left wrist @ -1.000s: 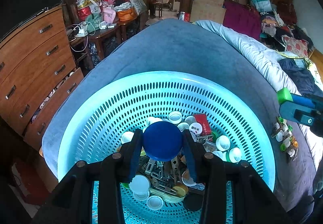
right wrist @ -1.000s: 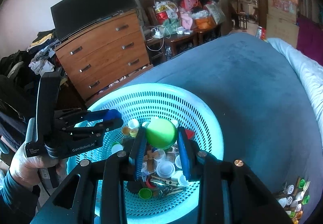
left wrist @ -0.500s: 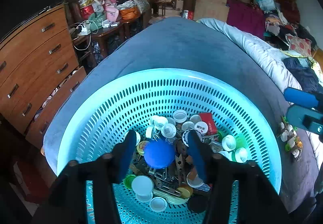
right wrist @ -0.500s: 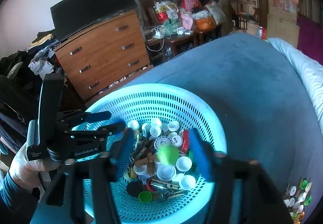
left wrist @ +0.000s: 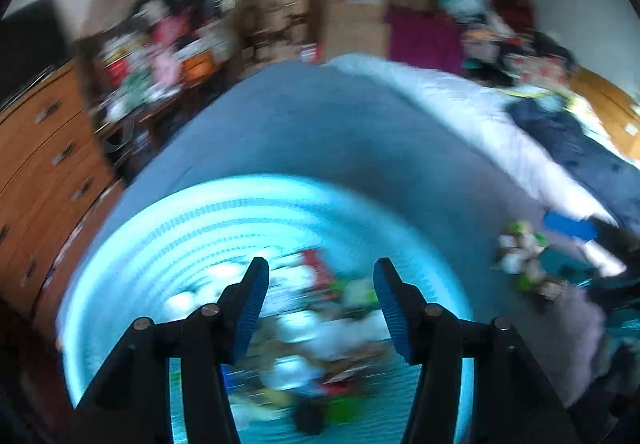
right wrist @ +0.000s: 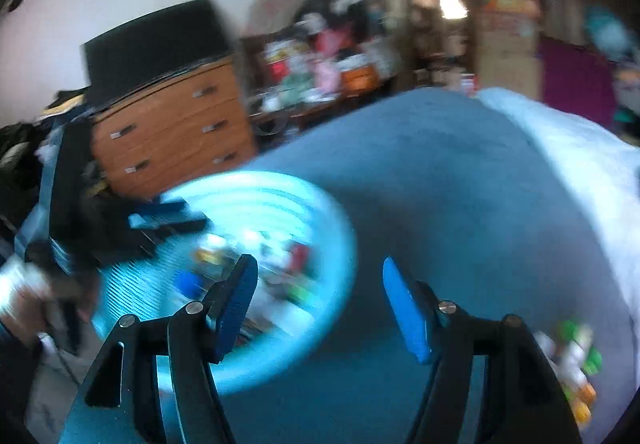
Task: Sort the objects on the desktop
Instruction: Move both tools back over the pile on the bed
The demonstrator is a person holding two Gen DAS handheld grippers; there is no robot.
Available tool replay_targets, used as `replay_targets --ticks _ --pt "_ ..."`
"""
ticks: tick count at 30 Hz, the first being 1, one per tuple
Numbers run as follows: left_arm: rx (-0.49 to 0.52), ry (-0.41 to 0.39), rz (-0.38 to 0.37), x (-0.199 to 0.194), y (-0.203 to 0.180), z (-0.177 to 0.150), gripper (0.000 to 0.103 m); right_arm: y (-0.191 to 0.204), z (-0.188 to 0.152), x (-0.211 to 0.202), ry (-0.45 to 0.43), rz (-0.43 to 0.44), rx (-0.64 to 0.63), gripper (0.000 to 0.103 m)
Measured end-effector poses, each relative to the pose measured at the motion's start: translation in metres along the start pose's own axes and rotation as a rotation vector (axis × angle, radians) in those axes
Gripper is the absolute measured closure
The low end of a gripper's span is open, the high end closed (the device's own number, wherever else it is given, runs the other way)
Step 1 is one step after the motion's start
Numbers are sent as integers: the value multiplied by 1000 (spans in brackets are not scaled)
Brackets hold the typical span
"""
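Nearest you, your left tool (left wrist: 318, 284) hangs with its 2 blue-padded fingers apart and nothing between them, over the cyan perforated basket (left wrist: 132, 228). The basket's floor holds a blurred heap of small items (left wrist: 316, 324): white caps, something red, something green, too smeared to sort out singly. Your right tool (right wrist: 316, 284) is spreading its jaws, with nothing between them either; its left finger (right wrist: 236, 300) overlaps the basket's rim (right wrist: 340, 244) in that view, while its right finger (right wrist: 404, 316) stands over the bare blue blanket (right wrist: 460, 171). Your left hand (right wrist: 24, 308), gripping its black tool, shows at the left edge of the right camera's view.

To the right of the basket, a second, smaller cluster of caps (right wrist: 572, 356), white, green and orange, lies on the blanket, apart from the basket. Farther off, the bed carries a pale quilt (left wrist: 460, 103) along its right side. Beyond the bed stands a wooden chest of drawers (right wrist: 172, 131) and a cluttered side table (right wrist: 320, 83), both blurred.
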State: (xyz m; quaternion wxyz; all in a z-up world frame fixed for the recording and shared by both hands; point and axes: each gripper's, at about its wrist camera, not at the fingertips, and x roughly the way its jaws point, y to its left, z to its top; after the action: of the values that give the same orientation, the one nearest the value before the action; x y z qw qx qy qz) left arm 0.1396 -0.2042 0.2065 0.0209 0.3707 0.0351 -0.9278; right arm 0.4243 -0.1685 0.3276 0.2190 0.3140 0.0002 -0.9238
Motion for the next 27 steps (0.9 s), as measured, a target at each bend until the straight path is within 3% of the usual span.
replay_targets --ticks 4,7,9,12,16,20,24,27 --pt "107 -14 -131 8 -79 3 43 -101 -87 -35 95 -180 161 39" --pt "164 23 -206 27 -126 -5 43 -174 -148 -56 158 -321 300 38" --pt "177 67 -227 45 -144 -12 43 -214 -167 -59 161 -353 399 38" --pt "175 134 -239 68 -161 -23 43 -252 -166 -48 115 -337 475 38" --pt "181 180 -229 80 -170 -31 43 -252 -159 -6 134 -228 462 37" --pt "195 183 -225 84 -174 -30 43 -217 -157 14 155 -125 405 33" --pt "222 191 -239 84 -183 -35 43 -167 -150 3 150 97 283 35" --pt "238 194 -256 88 -189 -44 43 -162 -151 -34 94 38 251 34"
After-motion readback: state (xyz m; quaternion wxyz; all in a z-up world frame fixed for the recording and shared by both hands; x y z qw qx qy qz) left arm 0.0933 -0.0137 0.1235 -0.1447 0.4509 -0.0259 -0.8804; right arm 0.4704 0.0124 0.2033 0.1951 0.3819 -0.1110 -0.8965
